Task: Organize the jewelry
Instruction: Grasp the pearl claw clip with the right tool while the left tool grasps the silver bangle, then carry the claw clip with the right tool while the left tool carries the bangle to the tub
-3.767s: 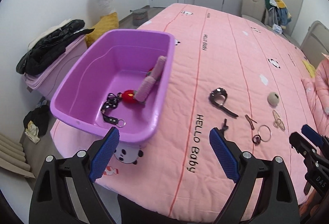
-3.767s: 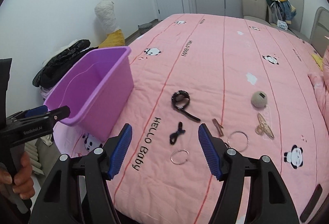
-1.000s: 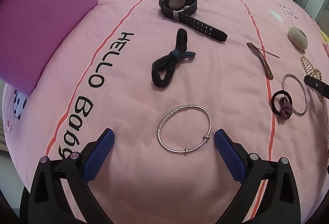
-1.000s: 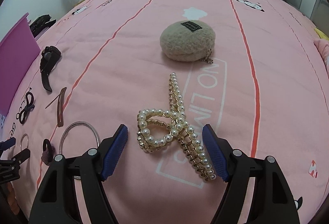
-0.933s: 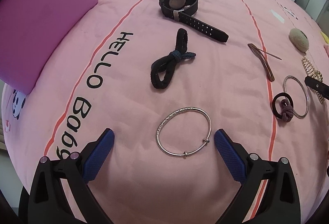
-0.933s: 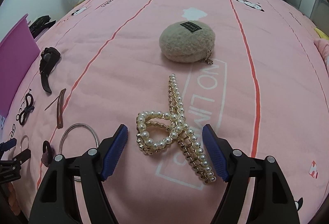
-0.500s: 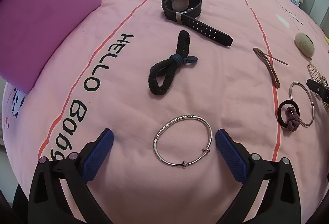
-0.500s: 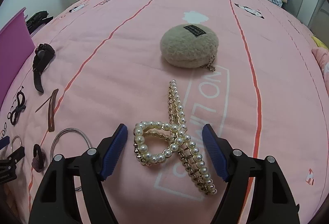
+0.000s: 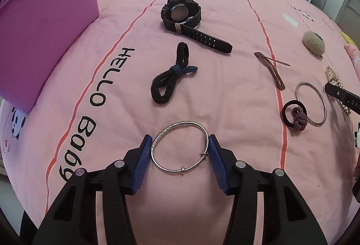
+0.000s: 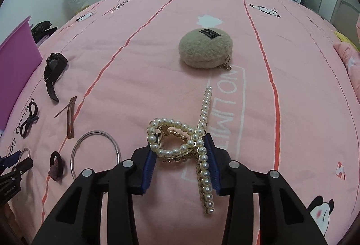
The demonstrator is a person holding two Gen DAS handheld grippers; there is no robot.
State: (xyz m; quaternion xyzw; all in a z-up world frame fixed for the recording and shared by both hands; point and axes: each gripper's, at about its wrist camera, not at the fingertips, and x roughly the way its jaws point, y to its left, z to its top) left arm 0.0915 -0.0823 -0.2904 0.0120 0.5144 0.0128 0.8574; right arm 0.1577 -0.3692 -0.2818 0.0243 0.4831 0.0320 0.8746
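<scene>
A thin silver bangle (image 9: 183, 123) lies on the pink quilt (image 9: 236, 110) between the blue pads of my left gripper (image 9: 179, 138). Its jaws are closing and both pads touch the ring's sides. In the right wrist view a gold hair claw set with pearls (image 10: 203, 113) sits between the pads of my right gripper (image 10: 178, 140). Those jaws are closing too, and they press on its looped handle end. The purple tub (image 9: 45, 27) stands at the far left.
On the quilt lie a black watch (image 9: 181, 14), a black hair tie (image 9: 171, 78), a brown hair clip (image 9: 271, 70), a larger silver ring (image 9: 324, 103), a dark hair tie with a maroon knot (image 9: 298, 118) and a beige fluffy pouch (image 10: 205, 51).
Both grippers came down from above the bed to the quilt. In the last half second each pair of jaws narrowed, the left onto the bangle, the right onto the pearl claw.
</scene>
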